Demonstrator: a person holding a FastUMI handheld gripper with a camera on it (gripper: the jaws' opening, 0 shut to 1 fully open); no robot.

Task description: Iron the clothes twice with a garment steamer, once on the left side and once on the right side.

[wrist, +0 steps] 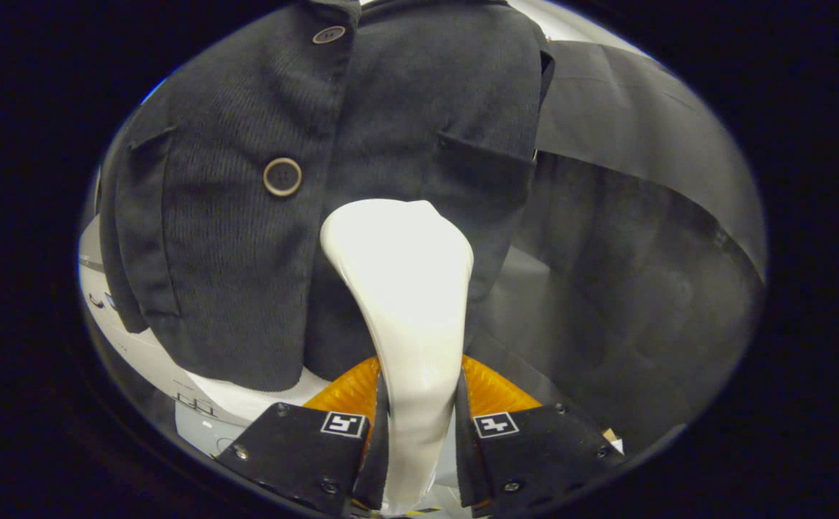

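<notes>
A white garment steamer [405, 288] stands up between my fingers, its narrow handle pinched by both pads. My gripper [419, 425] is shut on that handle. The steamer's wide head rests against a dark ribbed jacket [246, 238] hanging just ahead, on the panel right of the button placket and just below the right pocket flap [484, 162]. Two brown buttons [282, 176] run down the jacket's front, left of the steamer head. The jacket's lower hem ends left of the fingers.
Black cloth [643, 238] hangs behind and to the right of the jacket. A white surface with small markings [196, 404] lies under the jacket's hem, left of the fingers.
</notes>
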